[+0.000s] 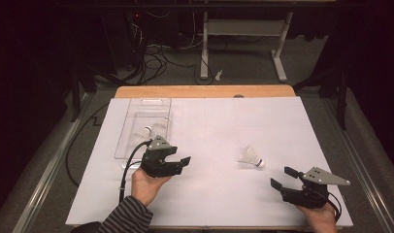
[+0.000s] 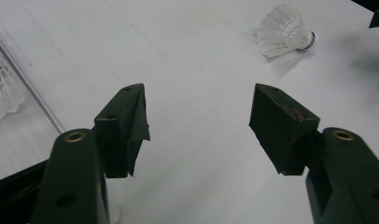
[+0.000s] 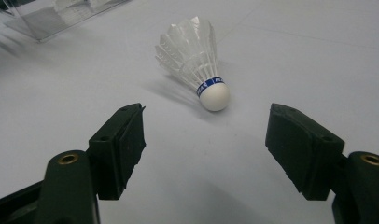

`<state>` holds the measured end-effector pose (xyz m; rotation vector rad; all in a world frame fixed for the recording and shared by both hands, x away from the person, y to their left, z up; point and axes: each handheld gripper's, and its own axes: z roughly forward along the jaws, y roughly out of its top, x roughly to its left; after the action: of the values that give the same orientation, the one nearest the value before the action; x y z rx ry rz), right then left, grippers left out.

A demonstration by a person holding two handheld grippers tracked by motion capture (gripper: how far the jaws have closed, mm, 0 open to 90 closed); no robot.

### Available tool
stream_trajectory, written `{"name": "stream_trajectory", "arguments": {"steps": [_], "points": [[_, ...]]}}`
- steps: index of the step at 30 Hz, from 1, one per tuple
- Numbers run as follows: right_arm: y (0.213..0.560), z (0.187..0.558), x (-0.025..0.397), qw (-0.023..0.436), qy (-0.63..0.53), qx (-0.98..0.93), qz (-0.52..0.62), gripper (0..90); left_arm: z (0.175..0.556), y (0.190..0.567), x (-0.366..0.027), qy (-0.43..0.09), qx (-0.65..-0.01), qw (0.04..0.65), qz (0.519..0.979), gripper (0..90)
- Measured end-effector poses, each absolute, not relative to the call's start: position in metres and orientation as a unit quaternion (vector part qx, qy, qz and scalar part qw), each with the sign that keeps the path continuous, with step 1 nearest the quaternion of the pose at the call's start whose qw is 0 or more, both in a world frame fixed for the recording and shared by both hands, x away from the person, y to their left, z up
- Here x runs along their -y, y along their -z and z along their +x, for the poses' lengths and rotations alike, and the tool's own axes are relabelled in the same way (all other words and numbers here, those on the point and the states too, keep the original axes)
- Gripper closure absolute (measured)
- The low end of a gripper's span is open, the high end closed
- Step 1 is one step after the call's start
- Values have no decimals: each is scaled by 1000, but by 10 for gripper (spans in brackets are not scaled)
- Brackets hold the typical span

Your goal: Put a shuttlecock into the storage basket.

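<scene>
A white feathered shuttlecock [image 1: 251,157] with a blue band and white cork lies on its side on the white table sheet [image 1: 209,145], right of centre. In the right gripper view the shuttlecock [image 3: 197,60] lies just ahead of the jaws, cork toward me. My right gripper [image 1: 284,177] is open, a short way to its lower right. My left gripper [image 1: 181,163] is open and empty beside a clear plastic tray [image 1: 129,145]; the shuttlecock [image 2: 284,31] is far off in its view. More shuttlecocks [image 1: 149,131] lie inside the tray.
The tray's clear edge [image 2: 33,98] and a shuttlecock in it [image 2: 3,88] sit left of my left jaws. A wooden table edge [image 1: 205,91] runs along the far side. Beyond it are desk legs [image 1: 204,48] and cables on the floor.
</scene>
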<state>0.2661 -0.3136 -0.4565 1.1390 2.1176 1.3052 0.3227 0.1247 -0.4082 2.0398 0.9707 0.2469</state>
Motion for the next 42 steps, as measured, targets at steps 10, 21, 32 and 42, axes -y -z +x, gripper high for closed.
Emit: {"name": "stream_trajectory", "arguments": {"steps": [10, 21, 32, 42], "points": [[456, 266, 314, 202, -468, -757, 409, 289, 329, 406, -114, -93, -380, 417, 821, 384], [456, 266, 314, 203, -468, -756, 410, 289, 334, 405, -105, -72, -381, 420, 821, 401], [456, 266, 314, 203, -468, -757, 409, 290, 338, 406, -94, -62, -378, 412, 827, 414], [456, 266, 314, 202, -468, -757, 409, 290, 341, 403, -87, -52, -377, 408, 830, 437]]}}
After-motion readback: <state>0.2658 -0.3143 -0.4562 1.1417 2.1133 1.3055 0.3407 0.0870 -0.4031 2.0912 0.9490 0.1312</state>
